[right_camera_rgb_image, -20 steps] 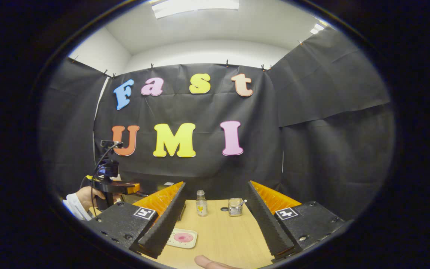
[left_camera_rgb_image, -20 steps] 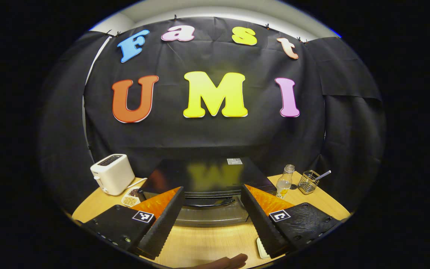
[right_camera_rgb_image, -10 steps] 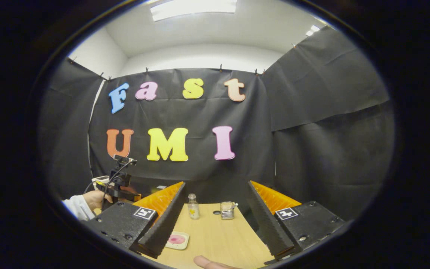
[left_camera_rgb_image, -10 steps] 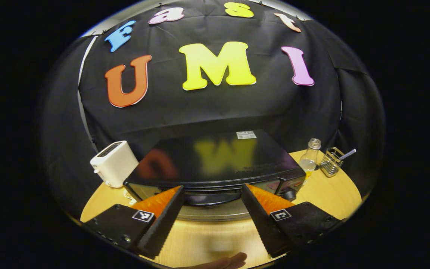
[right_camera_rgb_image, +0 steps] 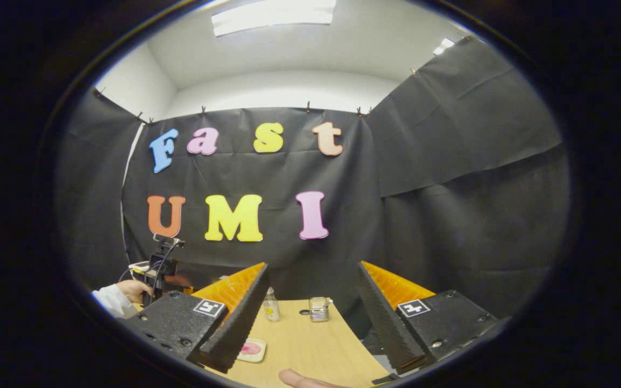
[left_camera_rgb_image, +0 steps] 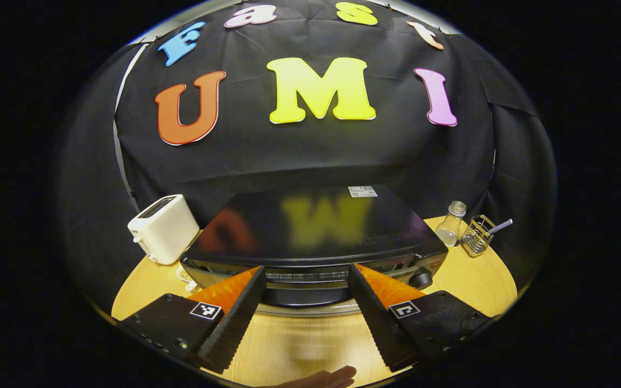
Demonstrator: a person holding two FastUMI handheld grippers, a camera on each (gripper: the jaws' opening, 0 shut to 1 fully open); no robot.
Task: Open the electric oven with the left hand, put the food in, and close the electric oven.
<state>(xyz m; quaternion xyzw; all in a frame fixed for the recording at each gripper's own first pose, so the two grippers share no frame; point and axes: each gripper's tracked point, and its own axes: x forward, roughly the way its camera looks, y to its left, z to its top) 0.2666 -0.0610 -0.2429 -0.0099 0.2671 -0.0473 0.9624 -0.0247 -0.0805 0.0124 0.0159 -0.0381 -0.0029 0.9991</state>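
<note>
Since a moment ago we have brought our left gripper [left_camera_rgb_image: 306,318] nearer the electric oven [left_camera_rgb_image: 316,237], whose black top now spreads wider above the spread fingers. Its door looks closed, the handle between our open fingers, untouched. On the wooden table [left_camera_rgb_image: 472,277] a white toaster [left_camera_rgb_image: 162,229] stands left of the oven, a clear bottle [left_camera_rgb_image: 450,223] and wire basket [left_camera_rgb_image: 477,234] to its right. Our right gripper [right_camera_rgb_image: 310,328] hangs open above the table, and the food on its small plate [right_camera_rgb_image: 251,349] lies beside the left finger.

Right tongs [right_camera_rgb_image: 310,318] spread wide above table [right_camera_rgb_image: 310,350] (pink food [right_camera_rgb_image: 251,348] on plate [right_camera_rgb_image: 259,354]).
</note>
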